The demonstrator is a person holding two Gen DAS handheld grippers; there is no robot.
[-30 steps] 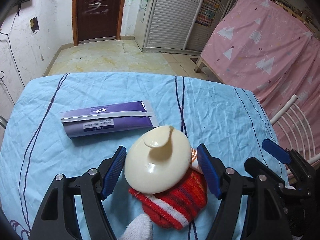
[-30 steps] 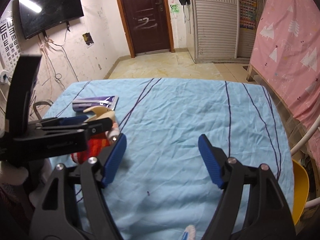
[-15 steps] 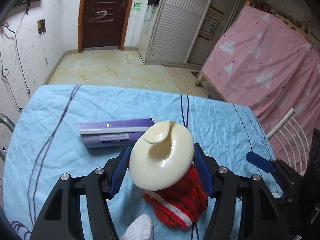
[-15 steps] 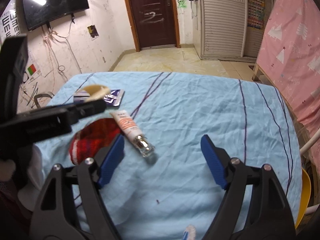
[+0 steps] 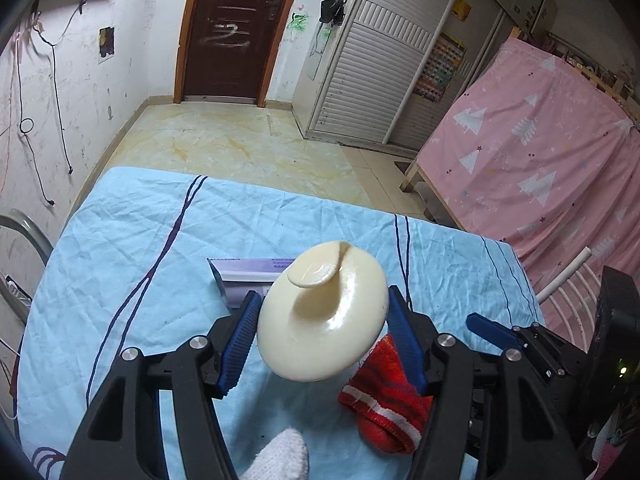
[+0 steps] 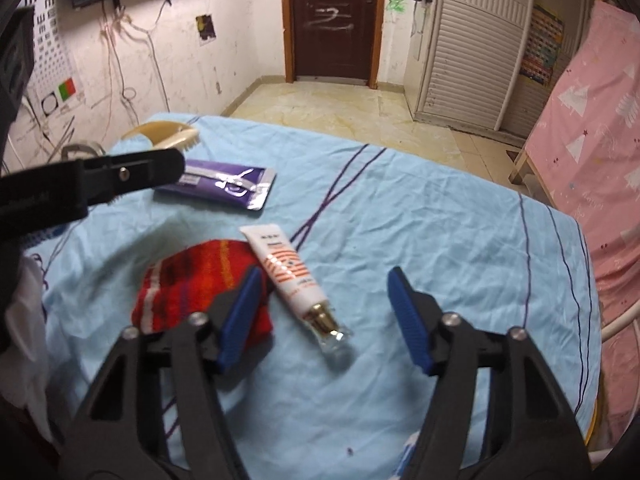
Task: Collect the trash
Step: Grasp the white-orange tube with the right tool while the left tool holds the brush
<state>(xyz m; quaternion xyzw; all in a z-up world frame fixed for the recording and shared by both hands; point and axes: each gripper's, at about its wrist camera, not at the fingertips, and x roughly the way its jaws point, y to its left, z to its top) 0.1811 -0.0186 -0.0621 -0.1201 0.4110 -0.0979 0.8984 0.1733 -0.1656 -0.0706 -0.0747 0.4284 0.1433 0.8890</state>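
Observation:
My left gripper (image 5: 324, 294) is shut on a round cream brush (image 5: 324, 320), held up off the blue tablecloth (image 5: 140, 280). From the right wrist view the brush (image 6: 168, 136) shows short bristles on its underside. Below it lie a red striped knitted sock (image 5: 384, 396) and a flat purple packet (image 5: 240, 272). My right gripper (image 6: 324, 274) hovers over a white tube (image 6: 288, 272) with orange stripes and a gold and clear cap. Its jaws are closing, with the tube lying between them and the pads clear of it. The sock (image 6: 192, 280) touches the tube's left side.
A white knitted cloth (image 5: 280, 456) pokes up at the near edge. The purple packet (image 6: 224, 184) lies beyond the sock. To the right of the table stand a pink curtain (image 5: 540, 160) and white chair rails (image 5: 564, 280). Beyond the far edge is open floor.
My left gripper closed on the cream brush and lifted it off the sock. The right gripper swung left over the uncovered tube, and its jaws narrowed.

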